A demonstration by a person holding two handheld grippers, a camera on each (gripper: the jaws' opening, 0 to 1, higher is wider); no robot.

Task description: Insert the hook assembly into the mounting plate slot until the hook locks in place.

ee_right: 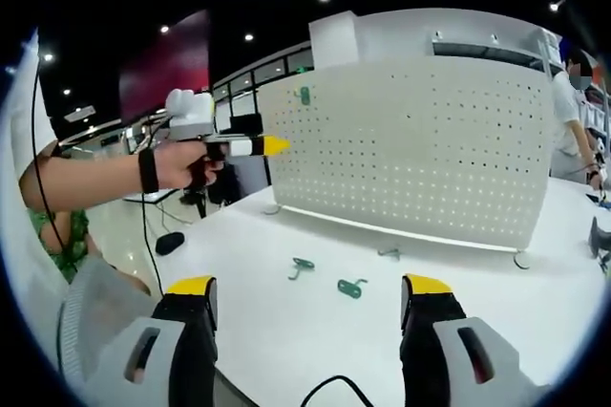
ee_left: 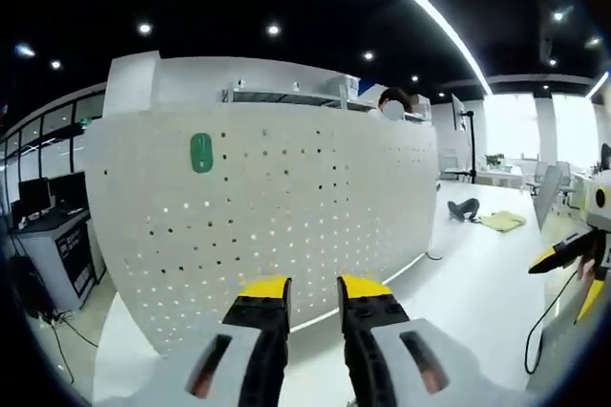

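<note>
- My left hand-held gripper points straight at the white perforated mounting plate, which stands upright on the white desk. Its yellow-tipped jaws sit close together with a narrow gap between them, and they grip nothing.
- A green hook piece is already seated high on the plate, toward its left side as my left gripper view shows it.
- My right hand-held gripper hangs above the desk with its jaws spread wide and nothing between them.
- Between those jaws, farther off on the desk, lie two loose green hooks: one to the left and one just right of it, near each other but not touching.
- A small grey hook lies closer to the plate's lower edge.
- In my right gripper view the plate stands beyond the hooks, well apart from them, and the green piece shows near its upper left corner.
- My left hand shows there too, holding the other tool with its yellow tip aimed at the plate's left edge.
- A black cable curls on the desk near my right jaws.
- A person in a white shirt stands at the plate's far right end.
- From the left gripper view, my right tool comes in at the right edge, with a yellow cloth on the desk far behind it.
</note>
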